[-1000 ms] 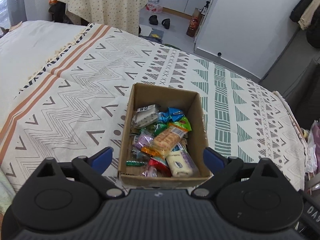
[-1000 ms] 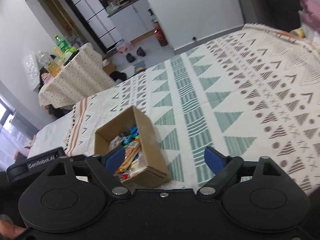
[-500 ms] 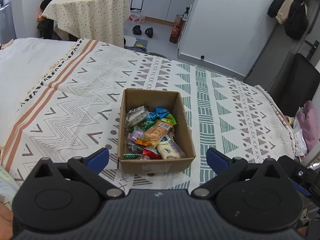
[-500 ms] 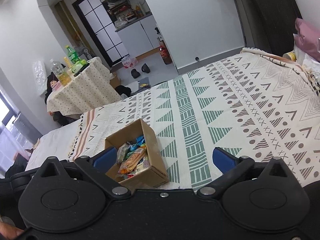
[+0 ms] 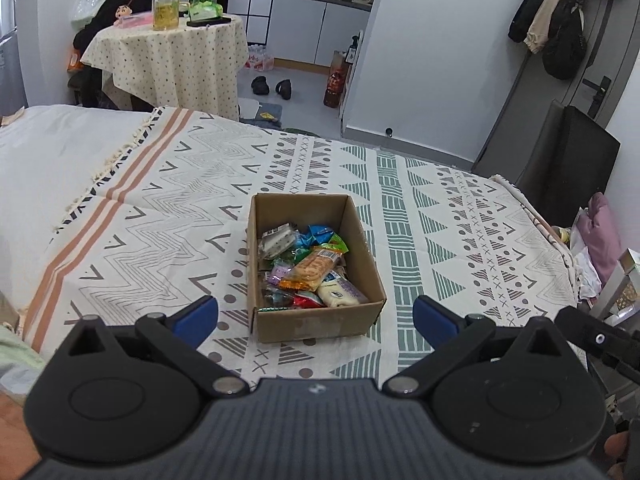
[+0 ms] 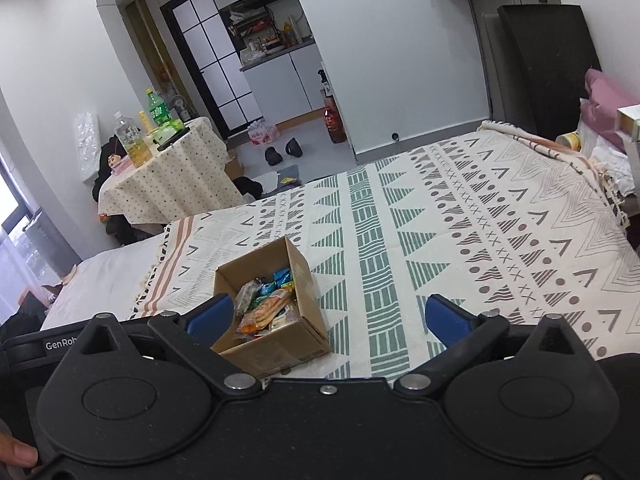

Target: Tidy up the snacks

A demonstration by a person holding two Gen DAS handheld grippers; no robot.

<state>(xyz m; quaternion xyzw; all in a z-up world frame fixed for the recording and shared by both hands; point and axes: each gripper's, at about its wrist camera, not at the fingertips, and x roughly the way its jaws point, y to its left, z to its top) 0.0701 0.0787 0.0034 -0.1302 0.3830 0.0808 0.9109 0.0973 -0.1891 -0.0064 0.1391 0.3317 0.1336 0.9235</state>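
A brown cardboard box [image 5: 320,326] stands on a patterned bedspread [image 5: 160,232], filled with several wrapped snacks [image 5: 308,270], an orange cracker pack on top. My left gripper [image 5: 315,318] is open and empty, held back from the box's near wall. In the right wrist view the box [image 6: 280,346] sits left of centre, snacks [image 6: 266,304] showing inside. My right gripper [image 6: 327,315] is open and empty, pulled back from the bed, the box by its left finger [image 6: 210,314].
The bedspread [image 6: 460,240] covers the bed; its right edge drops toward pink bedding [image 5: 600,240]. A round table with bottles [image 5: 172,52] stands beyond the bed. Slippers [image 5: 272,86] lie on the floor. A dark panel [image 5: 576,168] leans at the right.
Both grippers have drawn back and up from the box, so it looks smaller and more of the room shows. Both stay open and empty.
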